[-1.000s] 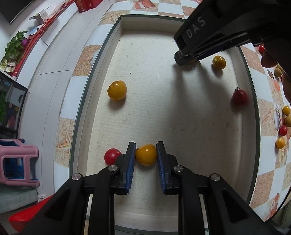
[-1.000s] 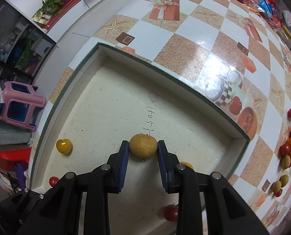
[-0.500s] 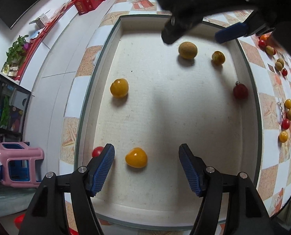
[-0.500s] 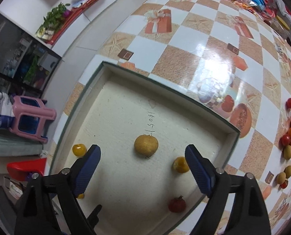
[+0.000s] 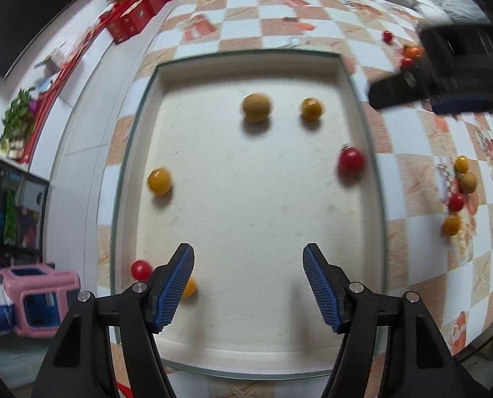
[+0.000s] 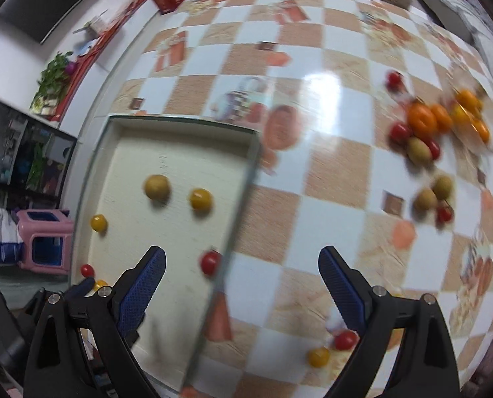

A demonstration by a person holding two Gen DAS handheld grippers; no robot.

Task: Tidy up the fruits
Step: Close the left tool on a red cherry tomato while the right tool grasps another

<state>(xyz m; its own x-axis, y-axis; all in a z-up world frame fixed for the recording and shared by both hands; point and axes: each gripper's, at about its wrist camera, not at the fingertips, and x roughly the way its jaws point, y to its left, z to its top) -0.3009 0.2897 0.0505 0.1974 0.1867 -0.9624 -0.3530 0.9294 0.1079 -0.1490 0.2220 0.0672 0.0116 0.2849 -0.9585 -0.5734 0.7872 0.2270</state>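
Observation:
A shallow white tray [image 5: 140,152] holds several small fruits: a brown round fruit [image 5: 256,107], yellow tomatoes [image 5: 311,108] [image 5: 159,181], a red tomato [image 5: 351,161], a small red one [image 5: 141,269] and a yellow one [image 5: 190,288] partly behind my left finger. My left gripper [image 5: 248,287] is open and empty above the tray's near end. My right gripper [image 6: 241,287] is open and empty over the tray's right rim [image 6: 243,192]. It shows blurred at the upper right of the left wrist view [image 5: 445,79]. Loose fruits [image 6: 422,122] lie on the checked tablecloth.
More loose fruits lie right of the tray [image 5: 462,179] and near my right gripper [image 6: 332,348]. Red boxes [image 5: 137,16] stand at the table's far left edge. A pink stool [image 5: 37,295] sits on the floor to the left.
Both grippers have pulled back and risen from the tray. The right one has swung right toward the loose fruits. The released yellow tomato and brown fruit stay in the tray.

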